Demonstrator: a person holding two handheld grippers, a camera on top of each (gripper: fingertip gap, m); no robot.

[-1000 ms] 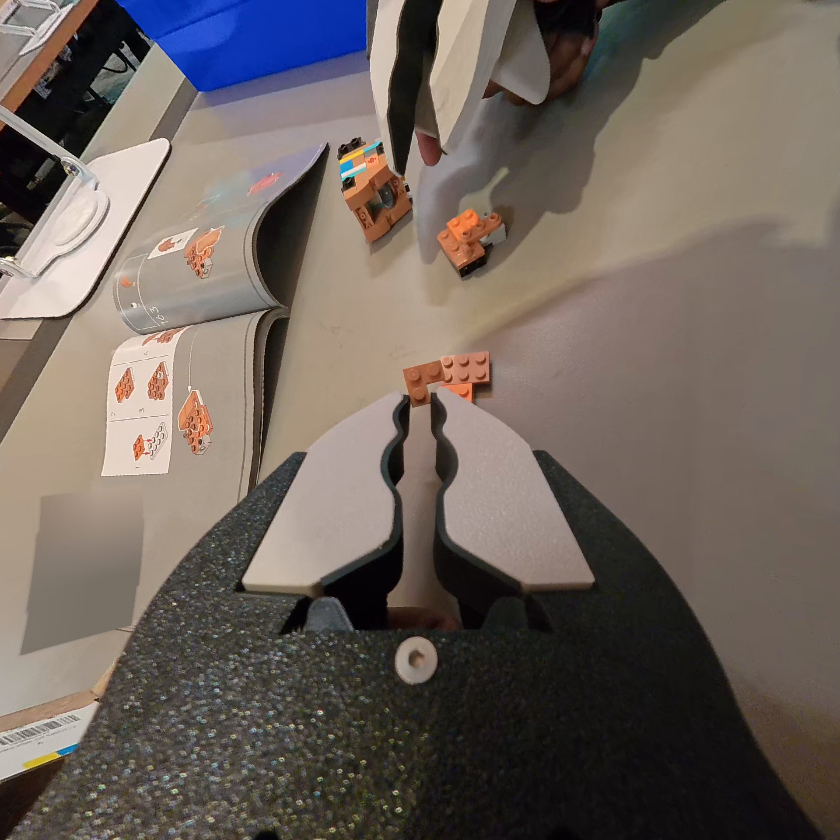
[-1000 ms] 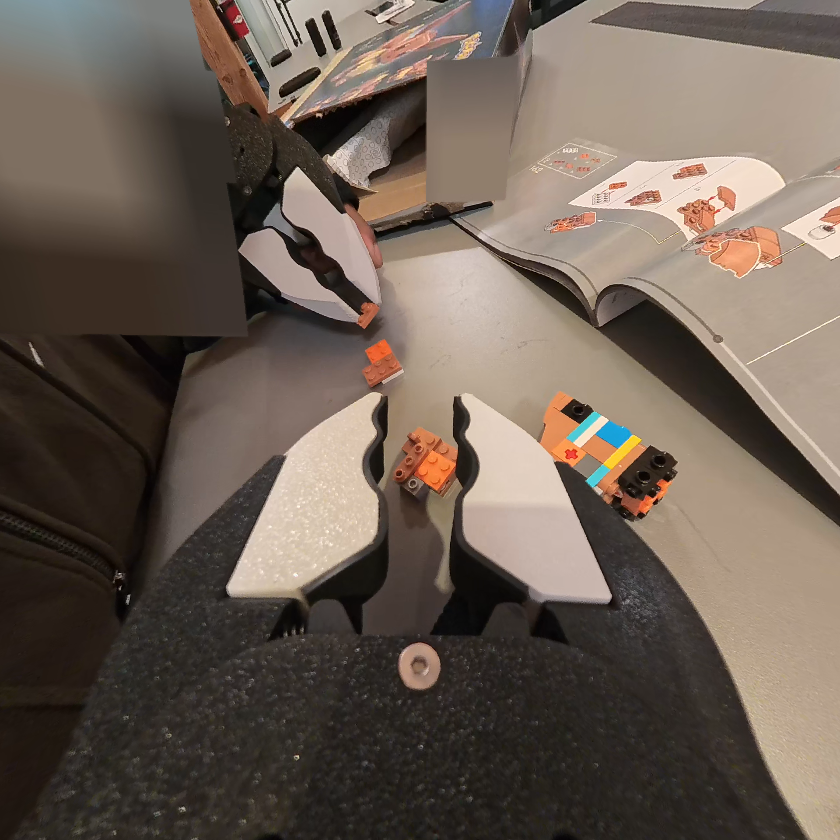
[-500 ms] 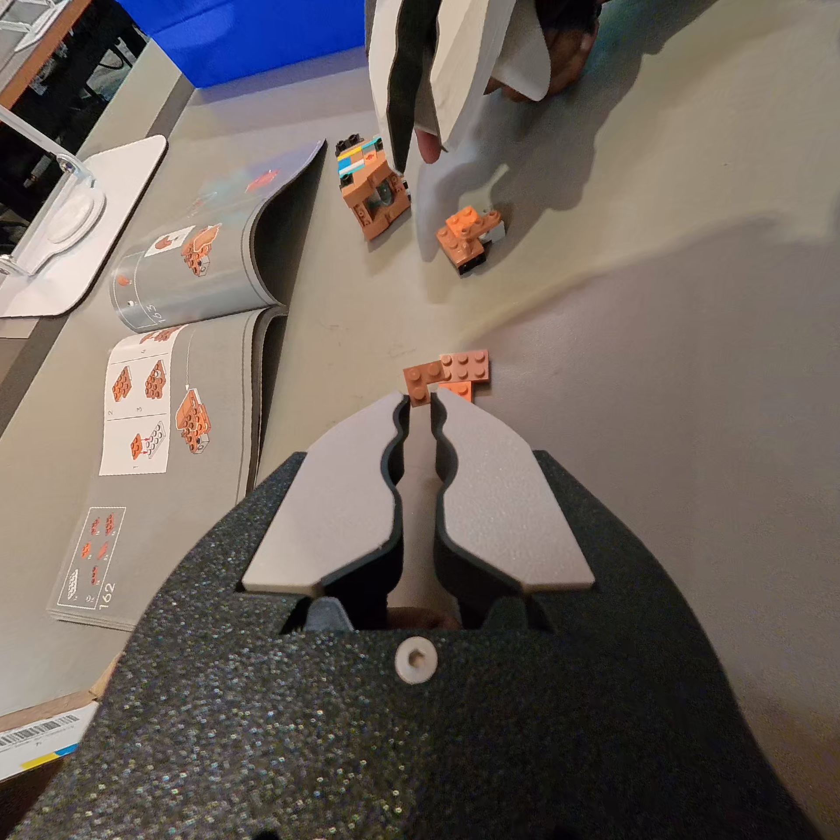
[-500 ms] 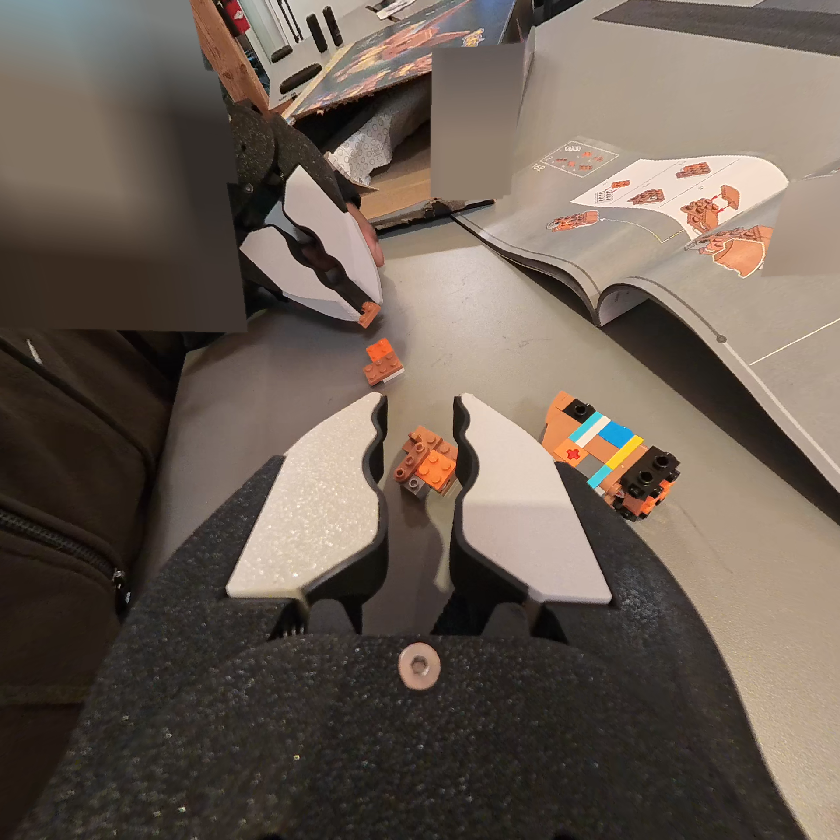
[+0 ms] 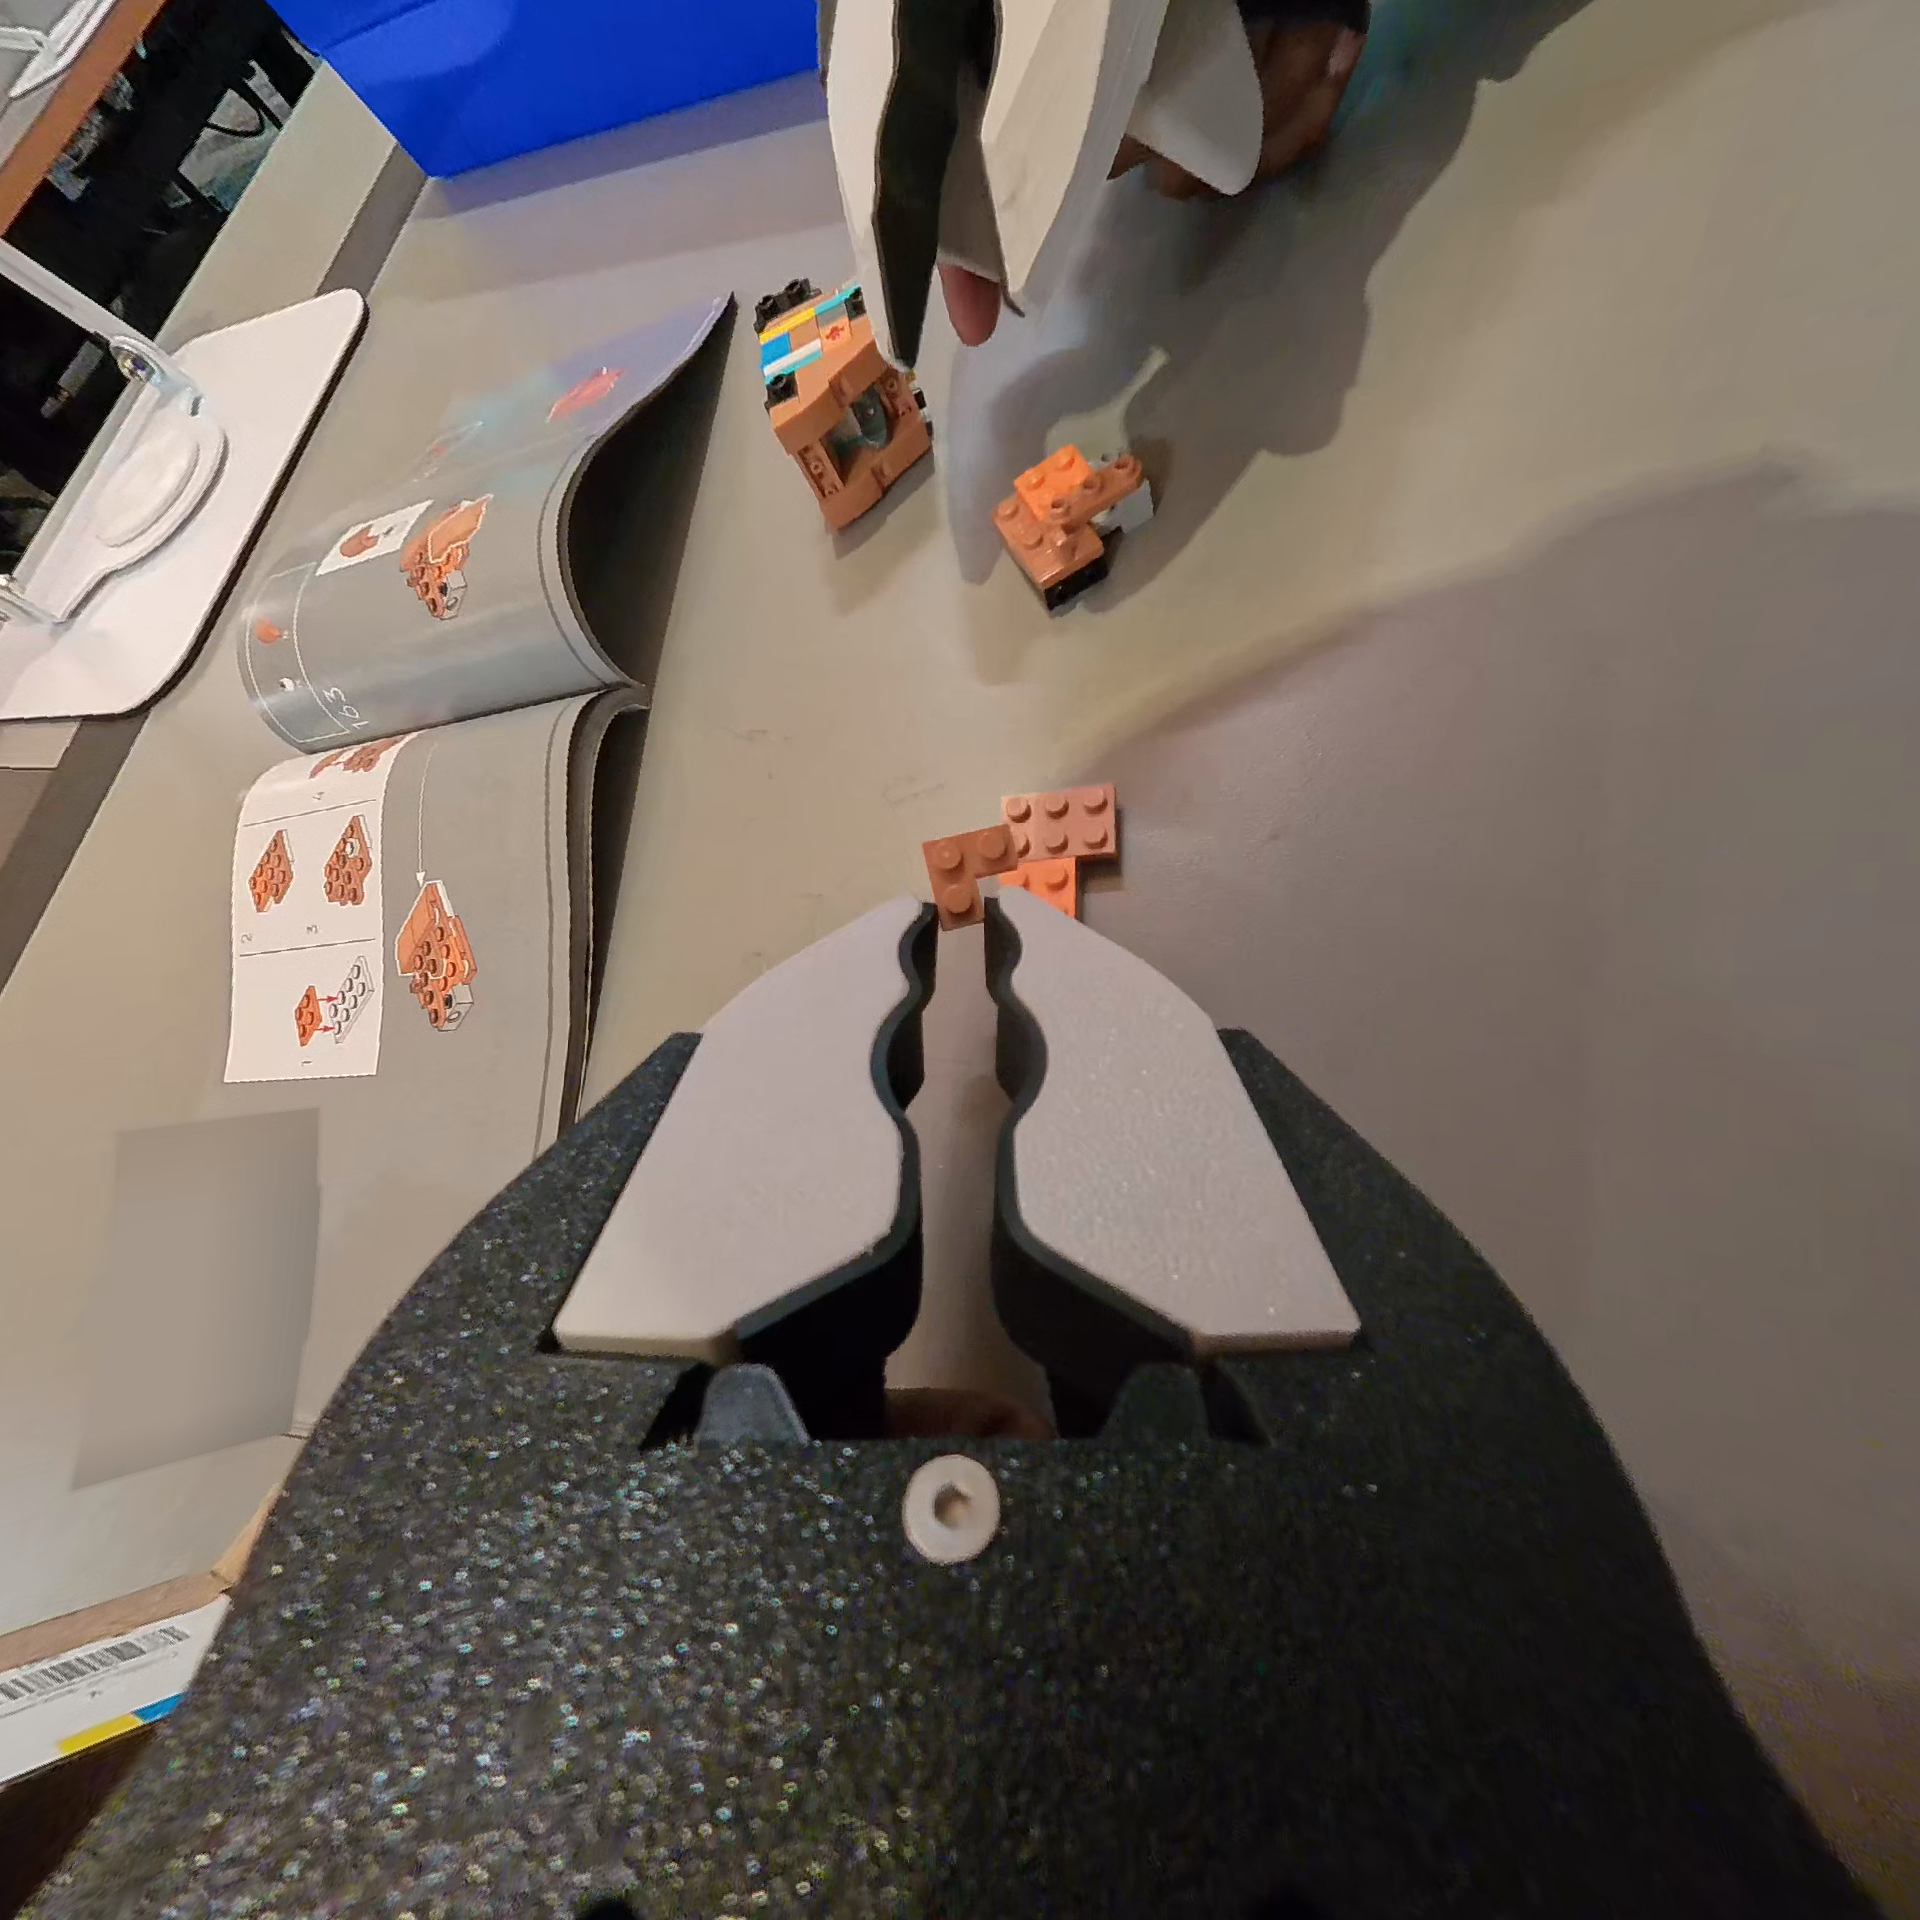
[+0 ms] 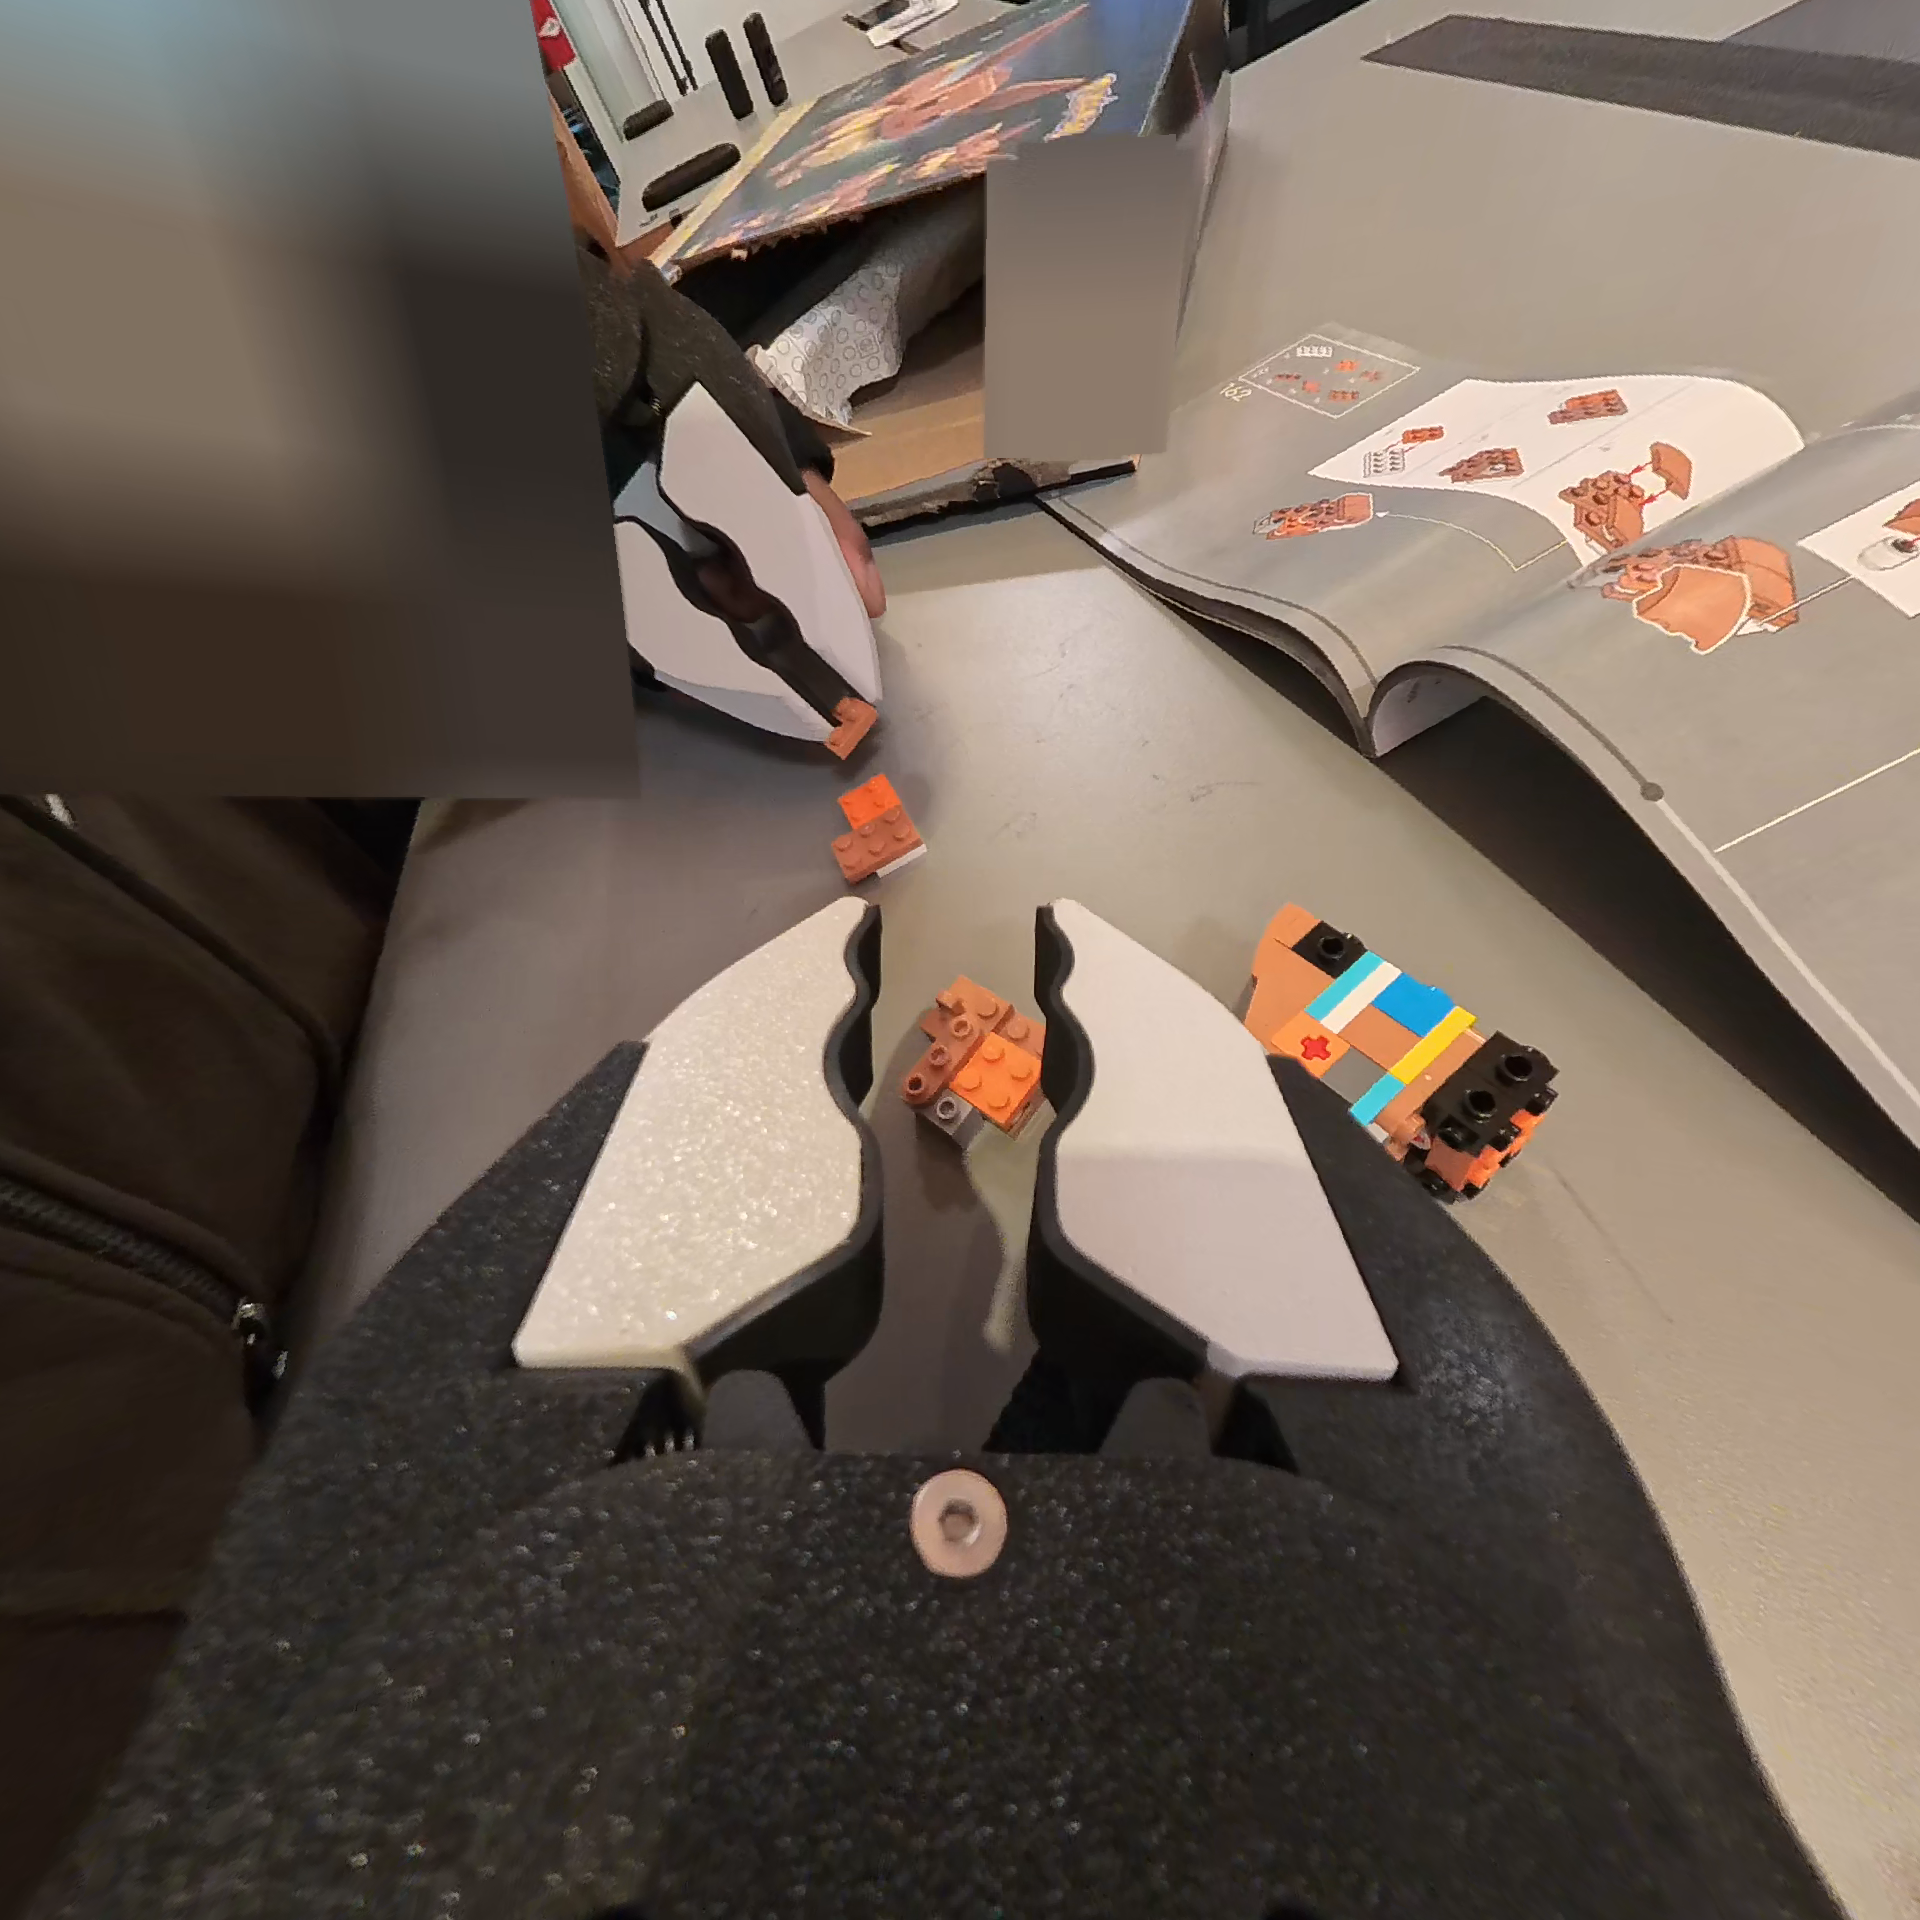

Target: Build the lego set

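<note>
My left gripper is shut on a small brown L-shaped plate, held just above the table. Beside its tip a brown and orange plate stack lies on the table; it also shows in the right wrist view. My right gripper is open, and a small orange-brown sub-assembly sits on the table between its fingers; the left wrist view shows it too. A larger brown build with blue, white and yellow stripes lies right of the right finger; it shows in the left wrist view.
An open instruction booklet lies on the grey table, also in the left wrist view. The set's box stands behind. A blue bin and a white pad sit at the left view's far edge.
Almost nothing moved: both grippers hold their places, the left one still shut on the plate, the right one still open around the sub-assembly.
</note>
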